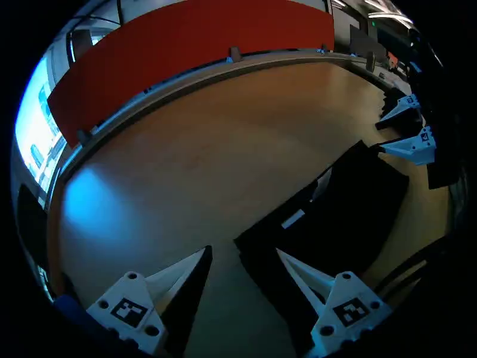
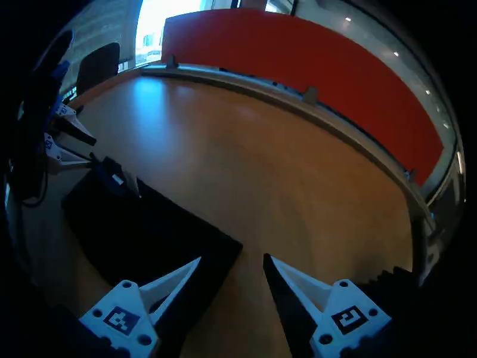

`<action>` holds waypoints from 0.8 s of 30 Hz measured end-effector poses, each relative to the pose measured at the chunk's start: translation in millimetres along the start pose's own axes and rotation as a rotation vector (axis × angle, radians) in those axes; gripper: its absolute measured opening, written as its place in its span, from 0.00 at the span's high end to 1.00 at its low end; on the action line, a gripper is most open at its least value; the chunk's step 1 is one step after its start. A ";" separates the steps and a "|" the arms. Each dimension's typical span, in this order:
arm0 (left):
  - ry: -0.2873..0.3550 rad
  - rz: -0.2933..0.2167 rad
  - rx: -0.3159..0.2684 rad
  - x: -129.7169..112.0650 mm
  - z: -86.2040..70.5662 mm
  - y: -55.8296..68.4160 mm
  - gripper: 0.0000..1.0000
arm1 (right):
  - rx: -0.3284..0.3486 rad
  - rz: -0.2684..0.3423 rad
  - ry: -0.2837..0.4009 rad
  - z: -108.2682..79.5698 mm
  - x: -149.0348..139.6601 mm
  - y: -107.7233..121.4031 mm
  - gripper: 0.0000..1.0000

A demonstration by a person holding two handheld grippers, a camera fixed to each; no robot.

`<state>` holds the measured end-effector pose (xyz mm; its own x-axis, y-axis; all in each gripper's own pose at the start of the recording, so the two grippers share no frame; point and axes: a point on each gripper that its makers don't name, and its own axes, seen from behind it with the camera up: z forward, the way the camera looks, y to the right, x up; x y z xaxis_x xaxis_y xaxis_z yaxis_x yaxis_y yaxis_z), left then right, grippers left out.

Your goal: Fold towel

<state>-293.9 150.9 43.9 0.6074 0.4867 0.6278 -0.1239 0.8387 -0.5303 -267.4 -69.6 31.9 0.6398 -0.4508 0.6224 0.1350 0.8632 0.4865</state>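
The black towel [image 1: 352,209] lies folded on the wooden tabletop [image 1: 208,161], well apart from its far edge. Left gripper [image 1: 244,249]: fingers spread, right finger over a towel corner. Right gripper [image 2: 232,257]: fingers spread, left finger over another corner; nothing pinched.

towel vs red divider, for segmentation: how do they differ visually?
The towel is black, the divider red. The towel lies flat on the table; the divider stands upright along its far edge. The towel shows folded layers at its edge; the divider is one smooth panel. Shared: both plain, unpatterned.
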 end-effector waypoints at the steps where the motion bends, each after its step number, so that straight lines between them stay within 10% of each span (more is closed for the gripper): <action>1: 0.001 0.001 0.005 0.7 0.0 -1.5 0.29 | -0.003 0.000 0.002 0.4 1.2 1.1 0.26; 12: 0.019 -0.010 0.010 2.6 -6.2 -6.8 0.08 | -0.018 0.002 0.033 -2.9 11.7 6.3 0.01; 24: 0.037 -0.041 0.005 1.0 -17.5 -5.9 0.07 | -0.010 0.012 0.042 -18.5 5.8 -0.2 0.00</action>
<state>-278.8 142.2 37.7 0.6407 0.4424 0.6276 -0.1020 0.8592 -0.5014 -249.7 -68.2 24.0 0.6726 -0.4310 0.6015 0.1346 0.8706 0.4733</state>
